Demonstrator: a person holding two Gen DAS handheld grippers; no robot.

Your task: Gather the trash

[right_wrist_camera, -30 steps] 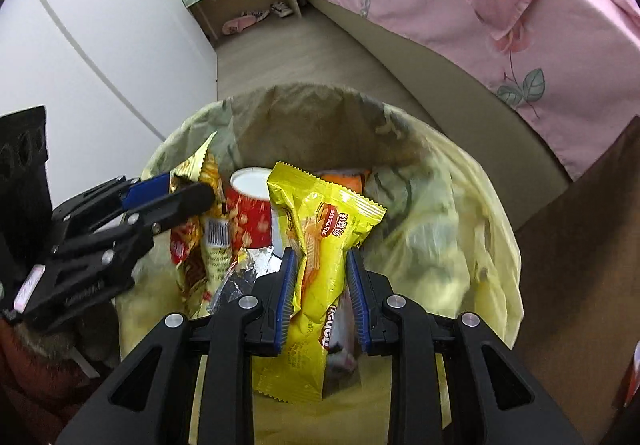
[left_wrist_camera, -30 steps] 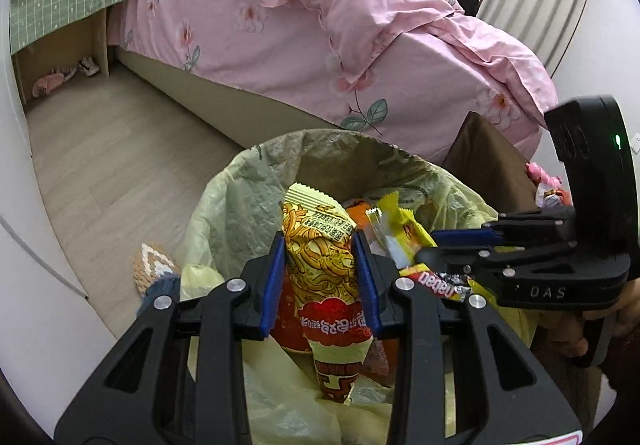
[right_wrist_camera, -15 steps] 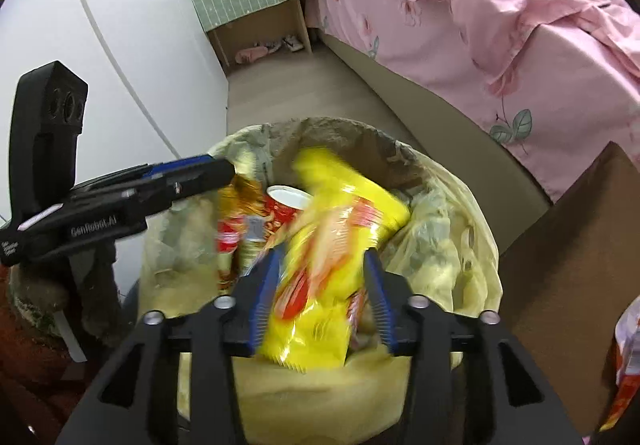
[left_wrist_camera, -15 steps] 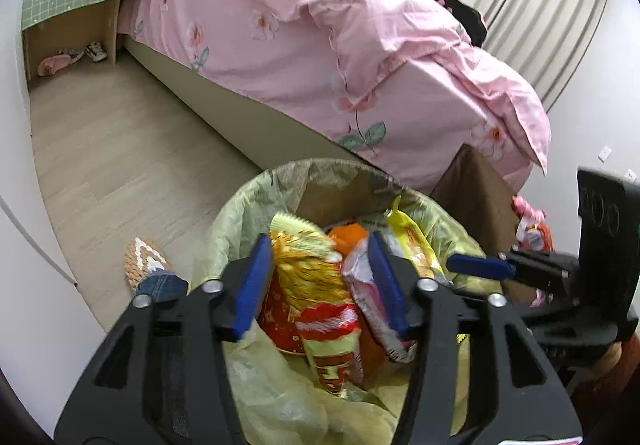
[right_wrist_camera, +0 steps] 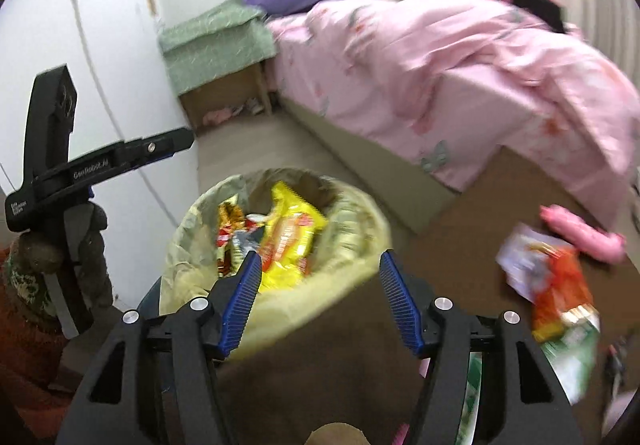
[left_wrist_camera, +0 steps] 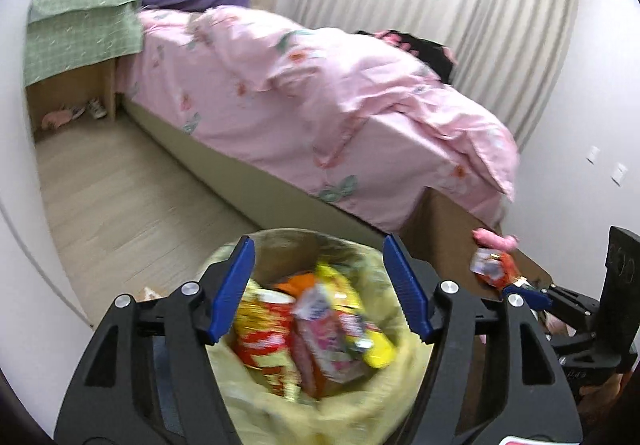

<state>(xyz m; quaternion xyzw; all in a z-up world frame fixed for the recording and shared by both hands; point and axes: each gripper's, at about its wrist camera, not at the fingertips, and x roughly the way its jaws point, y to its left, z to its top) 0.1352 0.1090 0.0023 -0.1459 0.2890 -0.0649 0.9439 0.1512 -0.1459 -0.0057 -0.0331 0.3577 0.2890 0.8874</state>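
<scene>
A bin lined with a yellowish bag stands on the floor, holding several snack wrappers. Among them are a red and yellow pack, a pink wrapper and a yellow pack. My left gripper hangs above the bin with its jaws opening and nothing between them. My right gripper is over the bin's near rim, its jaws also opening and empty. More wrappers lie on the brown table to the right.
A bed with a pink floral quilt fills the far side. A bedside stand under a green cloth is at the back left. A pink object lies on the brown table. White wall panels run along the left.
Both grippers opened and let go of their snack packs, which dropped into the bin. Both then rose and drew back, the right one swinging toward the brown table.
</scene>
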